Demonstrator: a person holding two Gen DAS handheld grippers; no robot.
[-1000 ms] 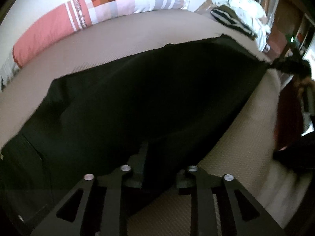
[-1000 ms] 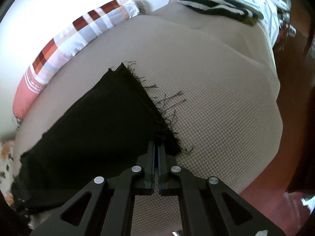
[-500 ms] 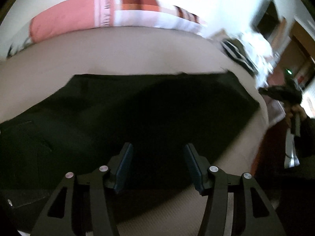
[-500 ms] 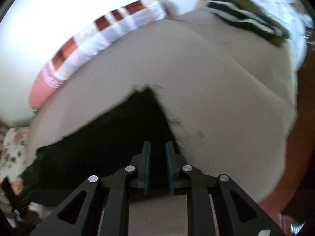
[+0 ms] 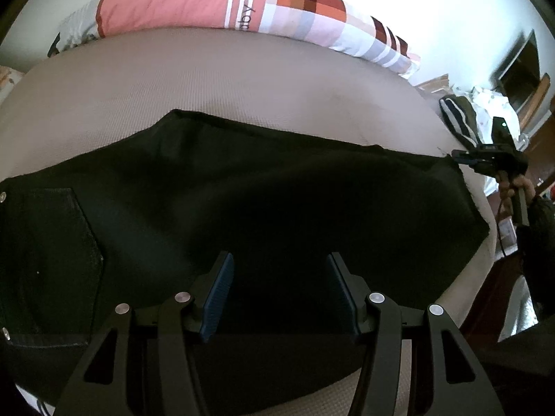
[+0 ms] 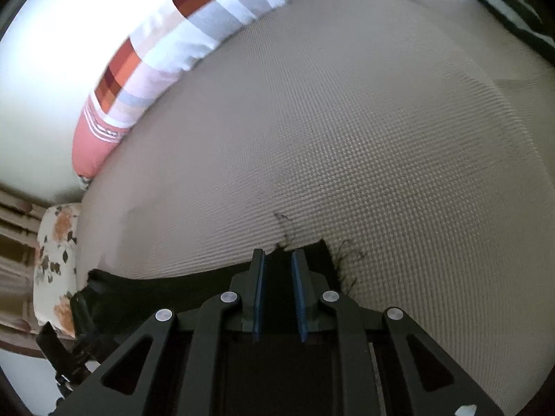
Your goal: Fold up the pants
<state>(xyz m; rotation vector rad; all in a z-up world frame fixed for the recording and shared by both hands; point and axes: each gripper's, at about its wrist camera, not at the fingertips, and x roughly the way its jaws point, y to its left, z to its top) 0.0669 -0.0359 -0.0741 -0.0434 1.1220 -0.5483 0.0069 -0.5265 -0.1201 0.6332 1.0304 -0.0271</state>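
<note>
Left wrist view
Pants point(image 5: 263, 201): black, spread flat across the near half of the beige bed point(image 5: 222, 79), running from the left edge to the right edge of the mattress; a back pocket point(image 5: 52, 263) shows at the near left
Left gripper point(image 5: 279, 270): jaws spread wide above the near edge of the pants, blue pads apart, nothing pinched between them
Right gripper point(image 5: 461, 157): seen small at the far right, at the frayed leg end of the pants, with a hand point(image 5: 517, 187) on its grip; too small here to tell how its jaws stand
Pillow point(image 5: 242, 10): long, pink and checked, along the far side of the bed against the white wall
Striped cloth point(image 5: 458, 118): dark with pale stripes, at the far right corner of the bed

Right wrist view
Right gripper point(image 6: 277, 267): jaws a narrow gap apart, pads not pressing; the dark cloth lies under and between them, not gripped
Pants point(image 6: 166, 287): only the leg end shows, near the bottom, with loose threads point(image 6: 347, 260) straggling onto the bed point(image 6: 381, 138) to the right
Pillow point(image 6: 166, 52): far left, along the wall
Floral cushion point(image 6: 55, 263): near left, beside the bed
</note>
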